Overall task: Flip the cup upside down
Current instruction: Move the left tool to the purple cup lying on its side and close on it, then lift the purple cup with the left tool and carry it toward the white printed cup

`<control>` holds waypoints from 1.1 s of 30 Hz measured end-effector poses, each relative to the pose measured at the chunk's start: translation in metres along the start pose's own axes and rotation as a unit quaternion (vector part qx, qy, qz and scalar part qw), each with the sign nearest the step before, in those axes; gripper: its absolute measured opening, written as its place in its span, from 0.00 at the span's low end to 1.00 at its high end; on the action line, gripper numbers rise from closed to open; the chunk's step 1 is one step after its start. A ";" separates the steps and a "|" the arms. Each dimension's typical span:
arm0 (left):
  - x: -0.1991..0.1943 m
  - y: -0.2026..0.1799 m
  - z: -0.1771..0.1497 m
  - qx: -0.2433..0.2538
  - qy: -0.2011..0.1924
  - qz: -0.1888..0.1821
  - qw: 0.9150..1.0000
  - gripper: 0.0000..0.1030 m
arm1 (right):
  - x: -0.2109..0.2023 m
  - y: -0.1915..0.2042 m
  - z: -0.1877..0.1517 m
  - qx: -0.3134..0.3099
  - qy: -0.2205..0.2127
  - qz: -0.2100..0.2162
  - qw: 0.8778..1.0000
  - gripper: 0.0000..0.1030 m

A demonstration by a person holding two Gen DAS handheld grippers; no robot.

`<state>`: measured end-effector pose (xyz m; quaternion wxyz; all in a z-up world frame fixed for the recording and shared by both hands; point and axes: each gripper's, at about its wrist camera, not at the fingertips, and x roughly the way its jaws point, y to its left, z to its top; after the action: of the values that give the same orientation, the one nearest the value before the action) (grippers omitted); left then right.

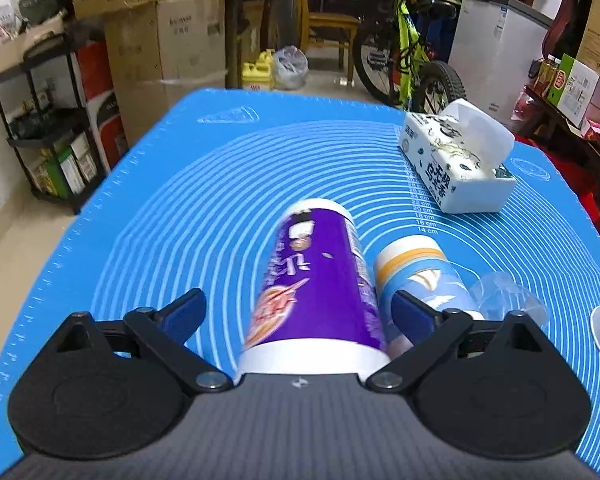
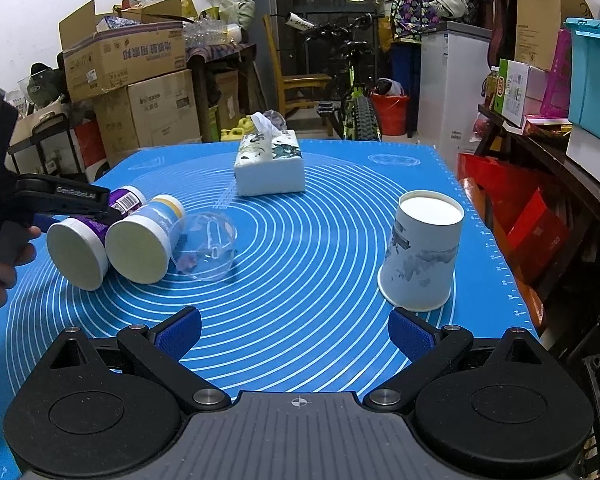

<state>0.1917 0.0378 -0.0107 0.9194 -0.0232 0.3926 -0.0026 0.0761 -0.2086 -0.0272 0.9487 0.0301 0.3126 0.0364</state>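
Observation:
A purple cup lies on its side on the blue mat, between the wide-open fingers of my left gripper; neither pad touches it. It also shows in the right wrist view. A blue-and-yellow cup lies on its side beside it, also seen from the right wrist. A clear plastic cup lies on its side next to that. A white paper cup stands upside down ahead of my open, empty right gripper.
A tissue box stands at the far middle of the mat. Cardboard boxes, a bicycle and a white freezer stand beyond the table. Shelves with boxes run along the right.

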 end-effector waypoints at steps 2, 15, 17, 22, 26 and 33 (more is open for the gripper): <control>0.006 0.000 0.001 -0.001 0.017 -0.007 1.000 0.78 | 0.001 0.000 -0.001 0.000 0.001 0.000 1.000 0.97; -0.029 0.005 -0.003 -0.018 -0.006 -0.021 1.000 0.70 | -0.006 -0.003 0.000 0.005 -0.006 0.004 1.000 0.97; -0.043 0.003 -0.005 -0.014 -0.019 -0.019 1.000 0.70 | -0.009 -0.005 0.000 0.006 -0.009 0.005 1.000 0.97; -0.077 -0.008 -0.016 -0.008 -0.041 -0.021 0.999 0.70 | -0.022 -0.009 -0.002 0.011 -0.015 0.008 1.000 0.97; -0.099 -0.025 -0.034 0.006 -0.043 -0.041 0.998 0.70 | -0.033 -0.012 -0.006 0.014 -0.018 0.006 1.000 0.97; -0.105 -0.057 -0.069 0.022 -0.022 -0.074 0.997 0.70 | -0.048 -0.021 -0.013 0.019 -0.015 0.000 1.000 0.97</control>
<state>0.0699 -0.0194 0.0194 0.9256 -0.0323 0.3689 -0.0788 0.0309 -0.2330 -0.0109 0.9525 0.0486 0.2992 0.0302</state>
